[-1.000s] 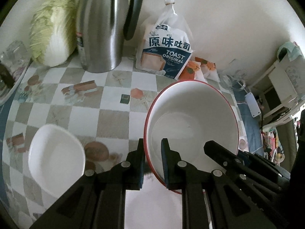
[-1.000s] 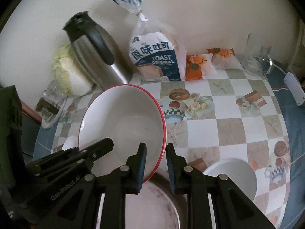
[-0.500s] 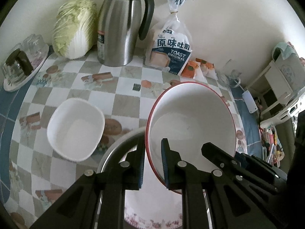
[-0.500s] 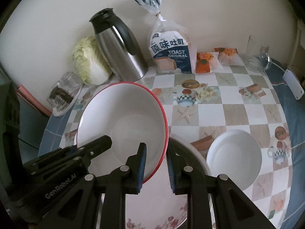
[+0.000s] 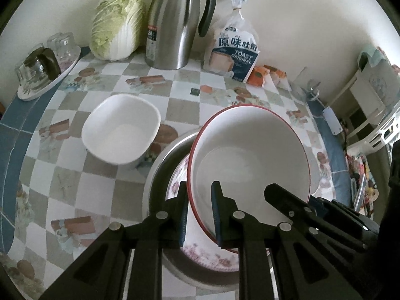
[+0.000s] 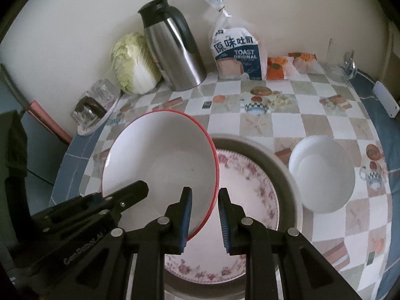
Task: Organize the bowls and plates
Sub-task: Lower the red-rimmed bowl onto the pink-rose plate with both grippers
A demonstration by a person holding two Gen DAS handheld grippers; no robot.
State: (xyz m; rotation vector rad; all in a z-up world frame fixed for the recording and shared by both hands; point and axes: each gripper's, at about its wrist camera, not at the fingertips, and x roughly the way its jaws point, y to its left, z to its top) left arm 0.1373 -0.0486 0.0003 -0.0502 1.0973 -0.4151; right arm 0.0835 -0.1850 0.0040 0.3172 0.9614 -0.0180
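Two grippers share one load right now: our left gripper and our right gripper are each clamped on the rim of the large white bowl with the red rim, the left on its near left edge, the right on its near right edge. We carry the bowl tilted, clear of the table, above the white plate with a pink floral border that already lies inside the wide grey metal basin. We judge that the plate in the basin marks the start of a stack, so one piece is in place and the red-rimmed bowl is about to become the second; it has not been set down yet. Two pieces remain loose on the checked tablecloth: the white rounded-square bowl just left of the basin, and the white round bowl just right of it. By our reckoning the task is under half done, with a lowering, a release and two more pickups ahead. Along the far wall stand a steel thermos jug, a napa cabbage and a bag of toast bread, none of which belong to the job.
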